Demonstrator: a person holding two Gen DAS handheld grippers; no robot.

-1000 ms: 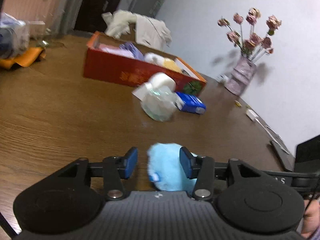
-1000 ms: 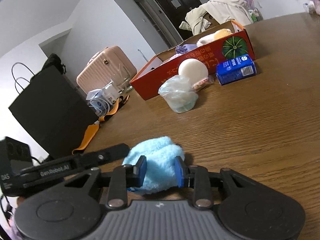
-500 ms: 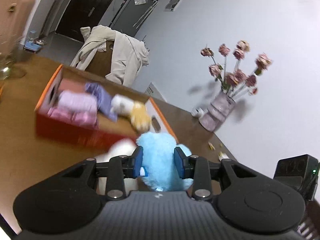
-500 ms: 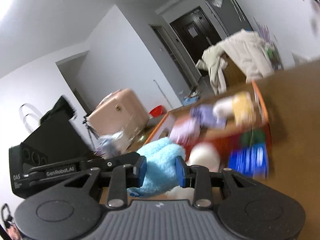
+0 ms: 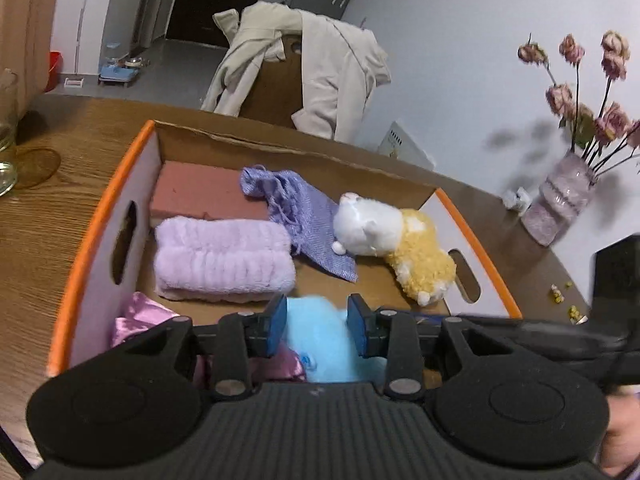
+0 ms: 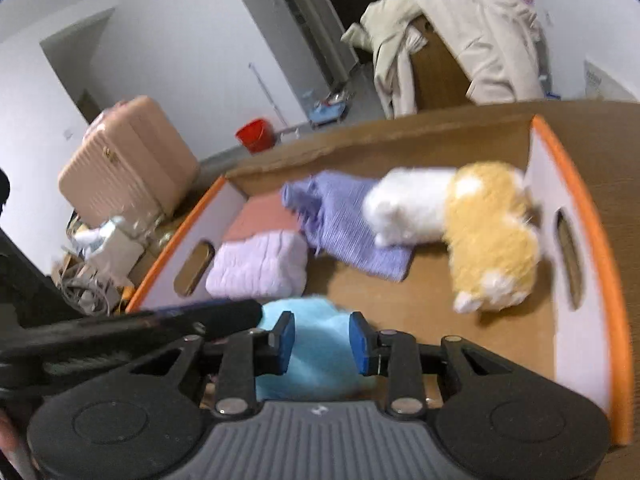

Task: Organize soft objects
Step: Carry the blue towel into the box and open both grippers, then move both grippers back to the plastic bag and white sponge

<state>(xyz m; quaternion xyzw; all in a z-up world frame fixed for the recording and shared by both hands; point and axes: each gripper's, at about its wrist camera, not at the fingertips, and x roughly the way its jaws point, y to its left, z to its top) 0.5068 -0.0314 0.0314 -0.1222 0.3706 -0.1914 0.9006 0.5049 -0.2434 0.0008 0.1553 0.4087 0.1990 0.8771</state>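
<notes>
Now the left claw [image 5: 316, 330] is nearly closed, and its blue pads [image 5: 276, 330] squeeze a fluffy blue cloth [image 5: 320, 344]. The right claw [image 6: 322, 342] is nearly closed too and pinches the same blue cloth [image 6: 316, 344] from the other side. So the cloth hangs between both claws, right over the near part of an open box [image 5: 100, 240] with orange edges. Just under the left claw lies a shiny pink cloth [image 5: 136, 320]. A bit farther in the box sits a folded purple towel [image 5: 222, 258]. Behind it is a pink block [image 5: 200, 196]. A purple knit bag [image 5: 296, 208] lies in the middle, and a white and yellow stuffed animal [image 5: 396, 248] rests on its corner. The box stands on a brown wooden bench [image 5: 60, 160].
</notes>
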